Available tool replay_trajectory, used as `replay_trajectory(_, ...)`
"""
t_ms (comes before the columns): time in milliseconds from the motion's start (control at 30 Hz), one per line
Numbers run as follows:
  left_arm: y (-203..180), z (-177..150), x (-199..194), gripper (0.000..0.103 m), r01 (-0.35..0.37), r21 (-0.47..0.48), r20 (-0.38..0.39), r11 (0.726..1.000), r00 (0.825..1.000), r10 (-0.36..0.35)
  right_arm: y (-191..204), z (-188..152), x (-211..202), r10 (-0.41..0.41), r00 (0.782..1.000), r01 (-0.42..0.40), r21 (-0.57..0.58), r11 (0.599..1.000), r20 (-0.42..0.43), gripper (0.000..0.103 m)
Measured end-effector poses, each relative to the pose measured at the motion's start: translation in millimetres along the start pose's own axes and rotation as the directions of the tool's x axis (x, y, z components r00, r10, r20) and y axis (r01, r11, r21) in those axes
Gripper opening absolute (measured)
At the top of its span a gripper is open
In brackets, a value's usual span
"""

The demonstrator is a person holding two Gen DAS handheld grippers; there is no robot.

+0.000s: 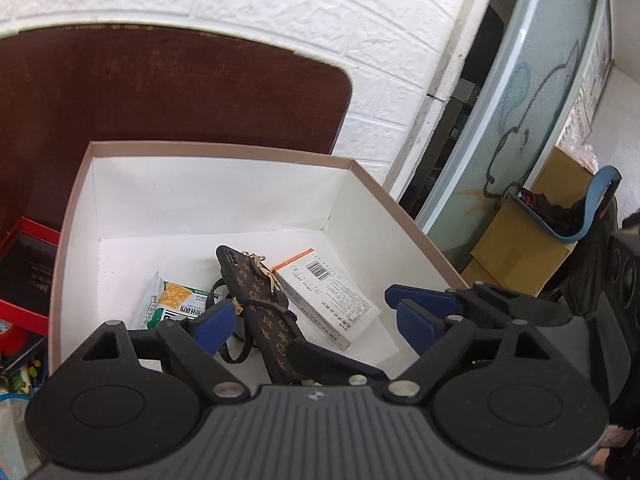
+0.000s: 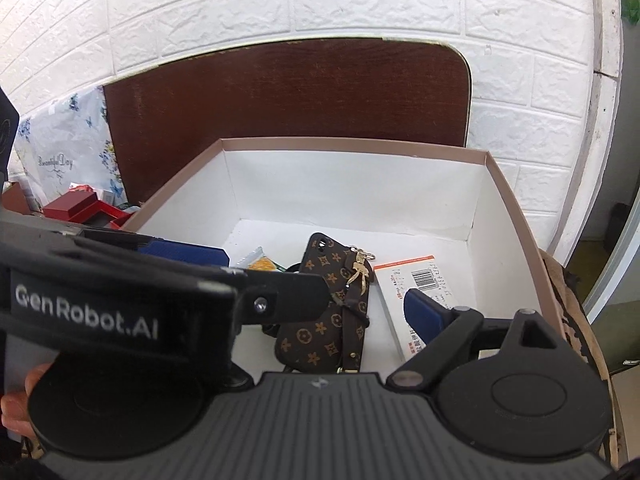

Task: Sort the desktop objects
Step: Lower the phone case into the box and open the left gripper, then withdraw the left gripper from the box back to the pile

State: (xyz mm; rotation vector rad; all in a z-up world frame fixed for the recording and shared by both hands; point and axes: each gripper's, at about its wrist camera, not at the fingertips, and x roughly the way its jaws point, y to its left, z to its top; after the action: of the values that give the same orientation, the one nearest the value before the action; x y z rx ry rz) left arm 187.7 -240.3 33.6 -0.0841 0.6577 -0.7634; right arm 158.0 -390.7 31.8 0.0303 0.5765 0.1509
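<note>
Though its lower end is hidden, the phone case looks light and pliable; pinch its long edges, as both the left claw and right claw gape wide, empty.

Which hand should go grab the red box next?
Probably the left gripper: the red box sits just outside the big box's left wall, on its side. The right gripper would have to cross over.

A dark brown table with a rounded corner at the upper right of the frame stands against the white brick wall. On it sits an open cardboard box at centre. At the left lie red boxes and a flowered bag.
</note>
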Motion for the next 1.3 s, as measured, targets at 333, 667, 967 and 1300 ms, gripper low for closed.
replay_trajectory(333, -13.7, -9.8, -39.9, 0.09, -0.02, -0.001, 0.047, 1.0, 0.999, 0.02, 20.3, -2.0, -36.8, -0.004, 1.0, 0.005, -0.013, 1.0, 0.028, 0.09)
replay_trajectory(667, -16.8, -39.7, -88.0, 0.091, -0.055, -0.034, 0.068, 0.998, 0.996, 0.058, 55.9, -19.9, -69.9, 0.027, 0.999, -0.026, -0.031, 0.999, 0.036, 0.09)
replay_trajectory(967, 1.8, -93.9, -133.6, 0.091, -0.104, -0.099, 0.073, 0.99, 0.991, 0.112, 110.3, -61.6, -84.8, 0.078, 0.996, -0.075, -0.084, 0.994, 0.043, 0.09)
replay_trajectory(1300, 36.8, -149.1, -175.6, 0.091, -0.204, -0.168, 0.065, 0.965, 0.974, 0.217, 174.5, -108.7, -75.7, 0.191, 0.982, -0.189, -0.094, 0.977, 0.009, 0.09)
